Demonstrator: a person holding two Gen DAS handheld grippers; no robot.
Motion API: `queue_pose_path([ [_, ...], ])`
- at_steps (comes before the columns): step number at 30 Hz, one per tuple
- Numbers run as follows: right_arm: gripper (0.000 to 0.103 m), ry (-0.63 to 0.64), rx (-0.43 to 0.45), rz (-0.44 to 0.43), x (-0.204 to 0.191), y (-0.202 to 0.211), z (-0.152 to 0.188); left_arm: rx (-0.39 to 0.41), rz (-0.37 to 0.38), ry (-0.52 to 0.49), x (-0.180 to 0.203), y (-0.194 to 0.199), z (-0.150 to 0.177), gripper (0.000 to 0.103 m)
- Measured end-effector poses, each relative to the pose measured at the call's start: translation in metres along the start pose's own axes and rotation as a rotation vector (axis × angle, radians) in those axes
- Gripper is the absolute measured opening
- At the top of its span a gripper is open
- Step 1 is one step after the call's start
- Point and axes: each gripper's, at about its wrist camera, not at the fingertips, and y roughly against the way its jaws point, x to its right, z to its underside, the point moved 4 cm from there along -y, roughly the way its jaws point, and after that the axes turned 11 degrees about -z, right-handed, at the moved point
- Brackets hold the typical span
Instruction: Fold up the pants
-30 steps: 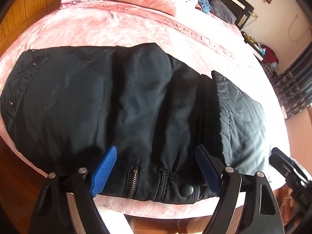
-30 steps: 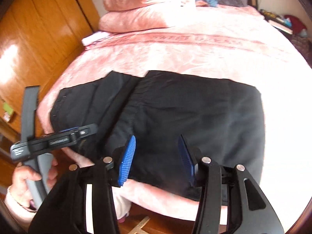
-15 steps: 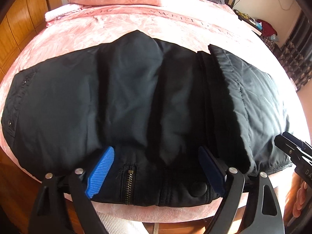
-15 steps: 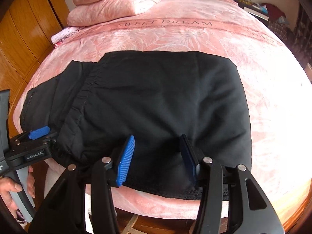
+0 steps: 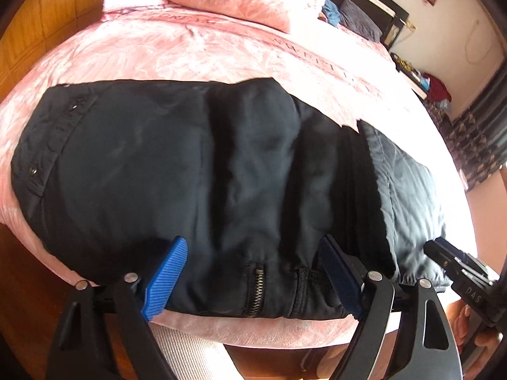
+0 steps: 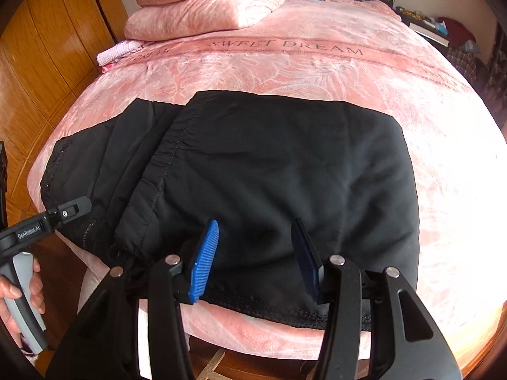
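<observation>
Here your left tool (image 5: 252,280) is closing, the right tool (image 6: 253,261) apart, both hiding the folded black padded pants' (image 6: 269,171) near edge.

Pink bed (image 6: 317,72), wooden wardrobe (image 6: 47,47), sunlit.

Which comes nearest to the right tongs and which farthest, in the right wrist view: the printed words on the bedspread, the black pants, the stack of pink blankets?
1. Black pants: directly ahead of the right tongs, at the bed's near edge.
2. Printed words: across the bedspread, beyond the pants.
3. Stack of pink blankets: far end, upper left.
</observation>
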Motion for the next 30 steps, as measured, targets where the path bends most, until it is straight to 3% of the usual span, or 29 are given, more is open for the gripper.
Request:
queue_pose_path([
  [7, 0.049, 0.030, -0.035, -0.042, -0.020, -0.011, 0.001, -0.025, 0.005, 0.336, -0.110, 0.016, 0.001, 0.078],
  [10, 0.049, 0.042, -0.046, -0.050, -0.028, -0.018, 0.001, -0.063, 0.003, 0.433, -0.145, 0.011, 0.011, 0.068],
  [16, 0.055, 0.070, -0.053, -0.053, -0.042, -0.028, 0.000, -0.158, 0.045, 0.537, -0.160, -0.018, 0.030, 0.067],
  [26, 0.056, 0.078, -0.064, -0.043, -0.040, -0.034, 0.003, -0.147, 0.122, 0.693, -0.183, -0.037, 0.027, 0.065],
  [29, 0.056, 0.082, -0.066, -0.040, -0.040, -0.035, 0.003, -0.113, 0.142, 0.721, -0.185, -0.032, 0.026, 0.051],
  [30, 0.056, 0.083, -0.068, -0.040, -0.040, -0.035, 0.003, -0.092, 0.154, 0.728, -0.185, -0.029, 0.025, 0.042],
])
